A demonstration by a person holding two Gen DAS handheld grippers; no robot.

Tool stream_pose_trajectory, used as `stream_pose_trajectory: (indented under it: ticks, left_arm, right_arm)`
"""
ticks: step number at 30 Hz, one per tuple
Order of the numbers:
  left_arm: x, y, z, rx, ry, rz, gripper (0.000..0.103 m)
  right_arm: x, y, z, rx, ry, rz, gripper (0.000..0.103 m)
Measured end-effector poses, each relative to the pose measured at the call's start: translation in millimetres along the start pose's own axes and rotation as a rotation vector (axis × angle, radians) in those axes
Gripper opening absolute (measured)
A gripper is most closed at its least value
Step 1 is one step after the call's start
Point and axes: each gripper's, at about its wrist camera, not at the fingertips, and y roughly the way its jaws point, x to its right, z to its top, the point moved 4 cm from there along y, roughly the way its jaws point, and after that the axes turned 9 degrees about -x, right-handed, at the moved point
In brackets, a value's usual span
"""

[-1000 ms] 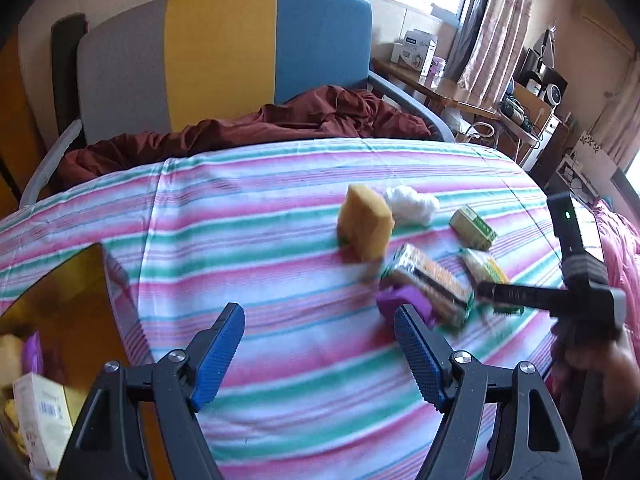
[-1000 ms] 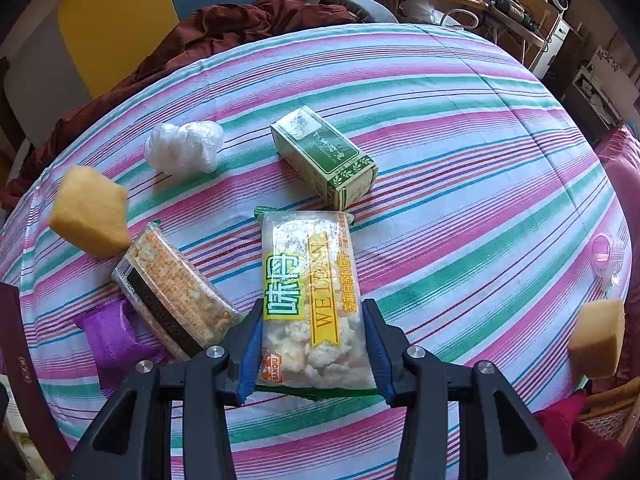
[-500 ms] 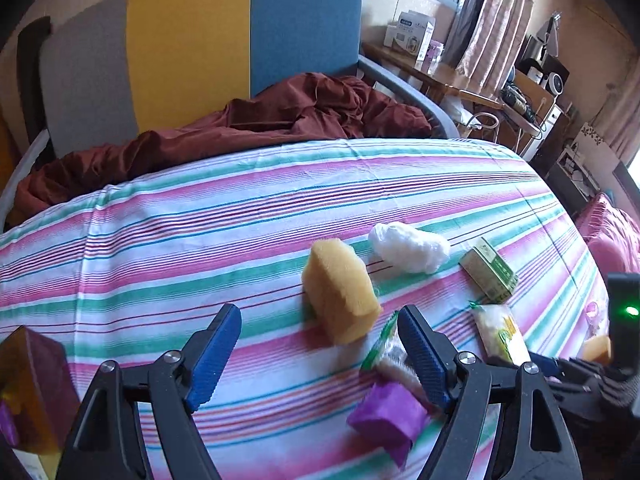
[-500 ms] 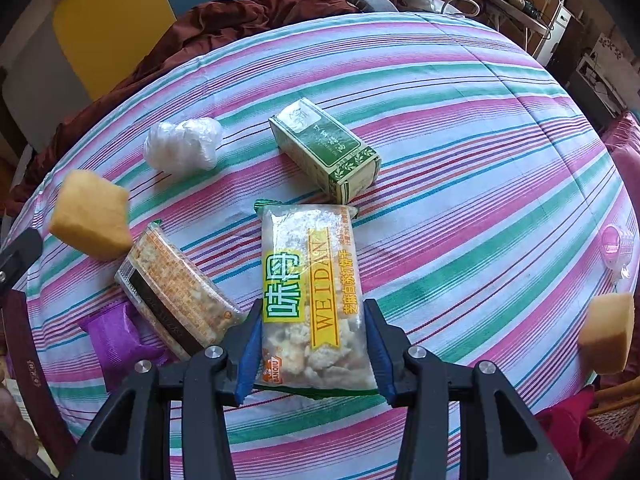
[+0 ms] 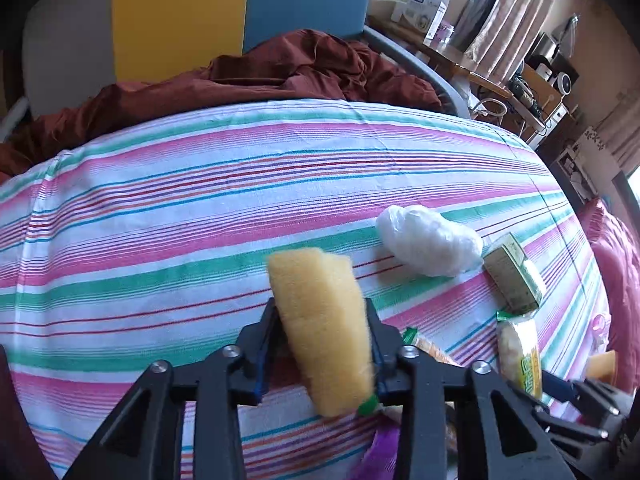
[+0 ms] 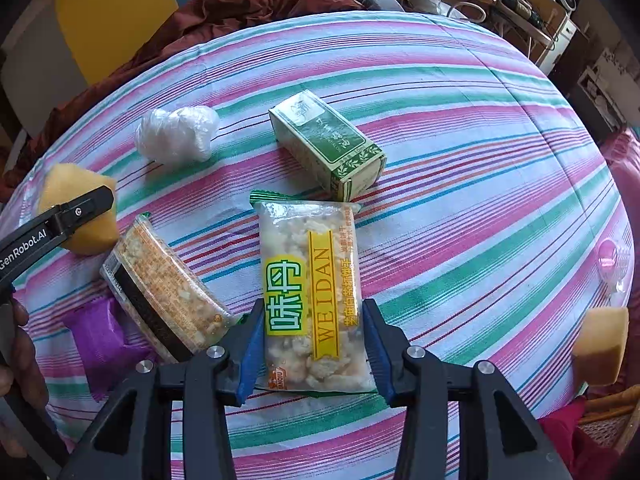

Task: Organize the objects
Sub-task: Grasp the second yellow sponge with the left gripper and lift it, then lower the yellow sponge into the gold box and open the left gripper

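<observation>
On the striped tablecloth (image 5: 168, 208) the left gripper (image 5: 324, 344) is pinching the yellow sponge (image 5: 320, 320) while the right gripper (image 6: 312, 344) is clamping the snack packet (image 6: 312, 300) (both seemingly awaiting a lift toward storage).

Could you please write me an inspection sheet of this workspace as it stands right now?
Surface: striped tablecloth over a table.
Job's things: yellow sponge; WEIDAN snack packet; green box; white plastic wad; second snack packet lying partly over a purple wrapper; second sponge at the table edge.
Clutter: small pink object, too blurred to name.
Grippers: left gripper shut on the yellow sponge; right gripper closed on the WEIDAN snack packet.
Cables: white cable by the side desk.
Surroundings: colour-block chair, maroon cloth, curtains.
</observation>
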Motion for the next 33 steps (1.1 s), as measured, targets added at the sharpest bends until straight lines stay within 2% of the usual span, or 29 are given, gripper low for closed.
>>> stream_pose_trajectory:
  ticks: [7, 14, 20, 25, 30, 33]
  left_arm:
    - [0.3, -55.7, -35.4, 0.098, 0.057, 0.039, 0.035]
    - [-20.7, -104.8, -91.5, 0.141, 0.014, 0.028, 0.035]
    - [-42.0, -137.9, -137.2, 0.178, -0.003, 0.055, 0.035]
    - [-86.8, -168.5, -164.4, 0.209, -0.087, 0.091, 0.035]
    - [-159.0, -191.7, -178.4, 0.214, -0.203, 0.151, 0.035]
    - [-202.1, -196.3, -178.4, 0.199, -0.291, 0.153, 0.035]
  right_arm:
    - [-2.5, 2.6, 5.7, 0.008, -0.016, -0.018, 0.045]
    - [-4.1, 3.7, 9.0, 0.016, -0.023, -0.033, 0.046]
    - [-5.0, 3.9, 11.6, 0.027, -0.033, -0.046, 0.046]
    - [-7.1, 3.6, 13.3, 0.042, -0.051, -0.070, 0.046]
    - [-10.3, 3.0, 15.1, 0.059, -0.069, -0.102, 0.046]
    - [-14.2, 3.3, 15.1, 0.067, -0.075, -0.118, 0.046]
